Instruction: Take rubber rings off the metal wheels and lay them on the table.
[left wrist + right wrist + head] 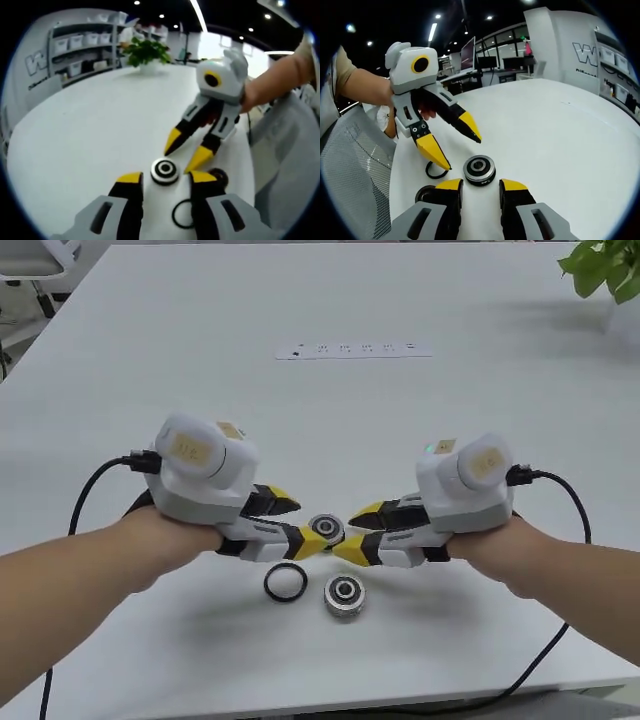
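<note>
Looking down in the head view, we saw the left gripper [308,523] and the right gripper [345,531] facing each other tip to tip. Both had their jaws parted and held nothing, and a wheel [326,528] sat between their tips. Nearer us on the table [200,340] lay a loose ring [285,582] and, just beside it, a second wheel [345,595] that looked bare. We judged one ring done and the wheel between the tips the one in hand. A plant [603,268] and a white strip [353,349] stood well apart from the work.

In the left gripper view, the wheel [165,171] lay flat just beyond that gripper's own open jaws, with the right gripper [186,154] close at its far side.

In the right gripper view, the wheel [479,169] looked dark around its edge, so we took its rubber to be on. The next move called for one gripper to clamp the wheel while the other pried the rubber off. The crowded tips and the ring [436,171] close by were what stood in the way.
</note>
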Motion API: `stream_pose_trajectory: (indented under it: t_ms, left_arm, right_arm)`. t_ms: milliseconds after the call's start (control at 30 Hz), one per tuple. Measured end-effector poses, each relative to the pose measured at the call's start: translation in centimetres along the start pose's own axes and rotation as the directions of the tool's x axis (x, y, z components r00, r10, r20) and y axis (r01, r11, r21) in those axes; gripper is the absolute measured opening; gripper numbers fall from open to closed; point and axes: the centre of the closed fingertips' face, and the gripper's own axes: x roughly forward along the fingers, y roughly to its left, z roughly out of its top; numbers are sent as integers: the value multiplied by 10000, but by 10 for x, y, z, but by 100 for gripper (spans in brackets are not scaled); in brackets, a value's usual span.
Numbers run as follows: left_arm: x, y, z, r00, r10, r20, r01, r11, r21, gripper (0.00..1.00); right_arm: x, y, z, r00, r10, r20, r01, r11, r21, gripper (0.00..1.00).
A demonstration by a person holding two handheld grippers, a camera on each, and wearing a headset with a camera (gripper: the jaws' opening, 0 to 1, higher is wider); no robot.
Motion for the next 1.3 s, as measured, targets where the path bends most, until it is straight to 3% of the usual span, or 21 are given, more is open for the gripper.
stream_pose_trajectory:
  t_ms: [667,1000,1100,1300]
  left_arm:
    - [17,1,-2,9997,-169,-182,172,9998,143,23]
    - [17,1,0,9998,139,-154,-133,9991,406,15]
    - [17,-3,-1,9996,189,-207,-174,9973,714,14]
    - [17,-1,-2,9994,314,-165,-304,9978,593,14]
  right_arm:
    - [3,0,-2,10000,56,25,-57,9999,86,23]
    - [3,0,-1,9999,77,68,-78,9999,103,23]
    - [4,-1,0,10000,48,86,-48,10000,70,22]
    - [7,1,-2,10000,85,-10,-85,10000,-50,19]
